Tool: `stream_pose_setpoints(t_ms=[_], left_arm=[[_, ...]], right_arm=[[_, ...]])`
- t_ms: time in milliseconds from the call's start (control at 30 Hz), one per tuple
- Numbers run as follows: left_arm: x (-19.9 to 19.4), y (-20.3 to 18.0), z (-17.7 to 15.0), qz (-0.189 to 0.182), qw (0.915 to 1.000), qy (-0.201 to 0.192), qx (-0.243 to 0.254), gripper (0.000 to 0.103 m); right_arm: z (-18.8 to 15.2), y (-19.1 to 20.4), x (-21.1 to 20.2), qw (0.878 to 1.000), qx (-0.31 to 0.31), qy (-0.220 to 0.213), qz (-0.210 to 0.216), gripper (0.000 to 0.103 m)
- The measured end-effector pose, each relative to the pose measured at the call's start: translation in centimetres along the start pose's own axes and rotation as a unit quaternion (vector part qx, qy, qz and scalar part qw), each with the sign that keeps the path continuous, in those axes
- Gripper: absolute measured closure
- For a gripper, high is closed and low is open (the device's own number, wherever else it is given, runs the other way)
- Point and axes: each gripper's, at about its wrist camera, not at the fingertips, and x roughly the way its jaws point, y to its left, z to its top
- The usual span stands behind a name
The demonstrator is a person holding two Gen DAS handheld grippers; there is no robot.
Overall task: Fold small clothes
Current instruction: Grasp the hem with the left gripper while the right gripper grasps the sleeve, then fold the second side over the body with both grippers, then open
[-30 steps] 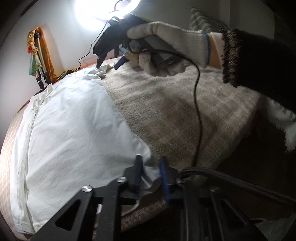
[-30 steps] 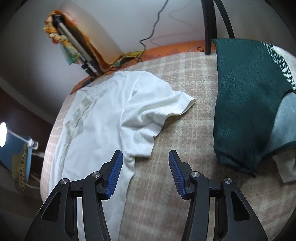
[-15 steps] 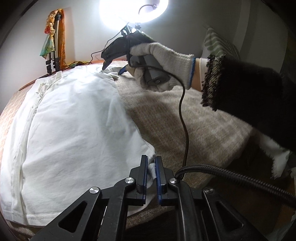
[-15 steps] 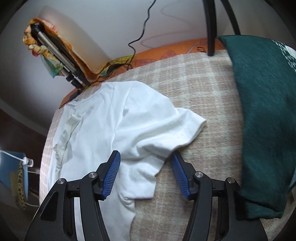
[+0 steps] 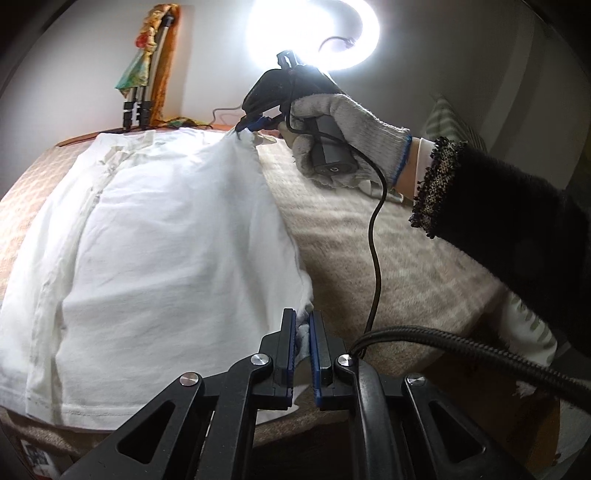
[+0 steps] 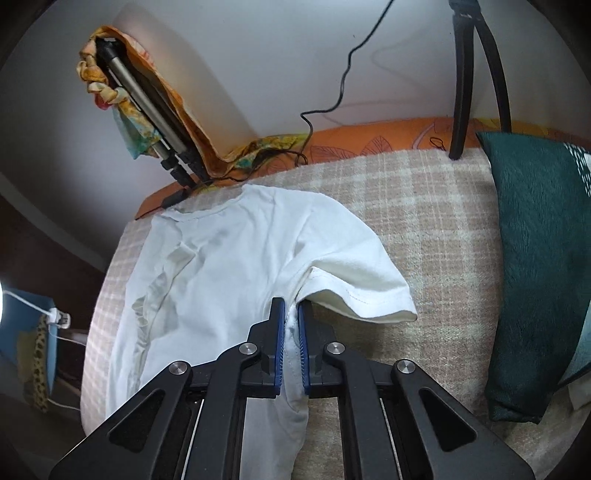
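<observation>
lying face-flat across a checked blanket (image 6: 424, 229), a small white t-shirt (image 5: 166, 236) is pinched along one side edge by both hand-held grippers. the left gripper (image 5: 303, 325) has its blue-padded jaws pressed together on a nub of cloth at the shirt's bottom corner, near the hem. the right gripper (image 6: 291, 317) is clamped on a ridge of fabric at the shirt's armpit, just below the short sleeve (image 6: 362, 291), which flops loose beside it with its hemmed opening showing. in the left wrist view that same right gripper, held in a gloved hand (image 5: 340, 129), bites the shirt's far corner, and the edge between the two pinch points runs fairly taut.

the shirt looks like thin, light cotton: limp, easily creased, unlikely to slip from rubbery pads but apt to sag, drag and bunch wherever it is not held. judging by that, the two present holds, hem corner and underarm on the same side, are sensible places to carry the side panel over the shirt's middle; the free sleeve would probably trail and need tucking. a wrinkled line already runs down the shirt's opposite side.

beyond the shirt's collar a folded tripod (image 6: 147, 107) wrapped in a patterned scarf leans on the wall. a dark green cushion (image 6: 539, 266) lies well apart from the sleeve side, and a ring light (image 5: 314, 33) glares behind the shirt's shoulder end.
</observation>
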Motion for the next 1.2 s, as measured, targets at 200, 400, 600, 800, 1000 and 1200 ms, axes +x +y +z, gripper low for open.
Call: stream_pose_setpoints(t_ms=[200, 400, 600, 800, 1000, 1200], left_arm=[[-1.9, 1.6, -0.4, 0.008, 0.9996, -0.019, -0.022, 0.099], [-3.5, 4.5, -1.1, 0.027, 0.9974, -0.028, -0.060, 0.099], [-3.4, 6.8, -2.3, 0.052, 0.9945, -0.017, -0.089, 0.099], [-3.7, 8.0, -2.8, 0.072, 0.9933, -0.010, -0.090, 0.099], [-4.5, 8.9, -3.3, 0.112, 0.9888, -0.001, -0.098, 0.080], [-7.2, 9.4, -3.4, 0.141, 0.9852, -0.027, -0.094, 0.075]], right_arm=[[0.7, 4.0, 0.1, 0.999, -0.037, -0.001, -0.022, 0.097], [0.8, 8.7, 1.7, 0.995, -0.092, 0.006, -0.042, 0.097], [0.5, 12.8, 5.5, 0.989, -0.133, 0.030, -0.060, 0.097], [-0.2, 14.8, 8.8, 0.984, -0.156, 0.056, -0.070, 0.097], [0.0, 14.7, 9.6, 0.986, -0.143, 0.078, -0.032, 0.082], [1.4, 13.5, 4.8, 0.991, -0.117, 0.034, 0.061, 0.065]])
